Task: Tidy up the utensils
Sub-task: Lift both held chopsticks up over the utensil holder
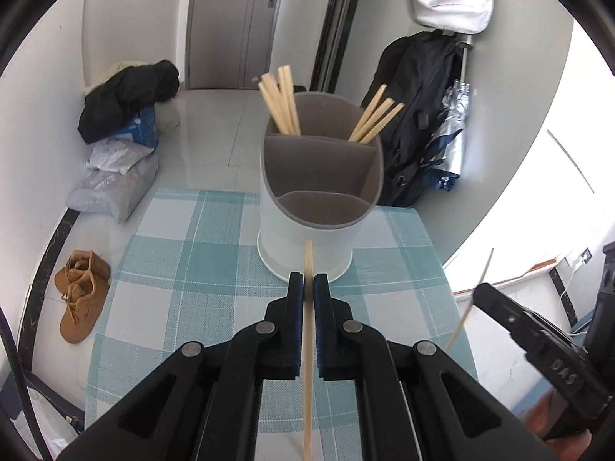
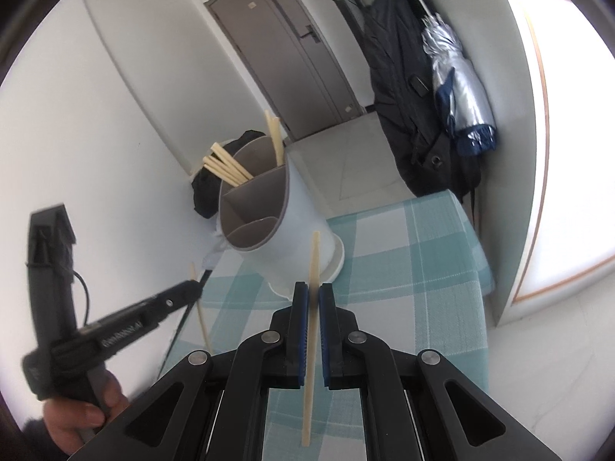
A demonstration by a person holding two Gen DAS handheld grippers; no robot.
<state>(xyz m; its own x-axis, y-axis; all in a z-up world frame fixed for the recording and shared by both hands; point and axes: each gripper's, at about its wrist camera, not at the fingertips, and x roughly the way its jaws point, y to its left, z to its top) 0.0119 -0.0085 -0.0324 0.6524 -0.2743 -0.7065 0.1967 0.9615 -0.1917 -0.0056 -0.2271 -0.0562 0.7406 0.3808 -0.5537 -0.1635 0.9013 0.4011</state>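
Running back out of sight between the pads, a wooden chopstick (image 1: 308,269) sits clamped in the left gripper (image 1: 308,280); the right gripper (image 2: 314,288) pinches another chopstick (image 2: 314,261). Just ahead of both jaws stands a white, grey-lined holder (image 1: 307,230) on checked cloth (image 1: 184,269), more chopsticks (image 1: 280,100) in its far compartments.

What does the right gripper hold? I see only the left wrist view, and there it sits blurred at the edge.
Observer: The right gripper is shut on the right chopstick, which is clamped between its blue pads.
Operator: Where is its tip?
Observer: It shows against the outer wall of the white holder, below the rim.
Operator: And my own chopstick, from the side?
Observer: In the left gripper, the left chopstick stands steeply, at an angle to the fingers.
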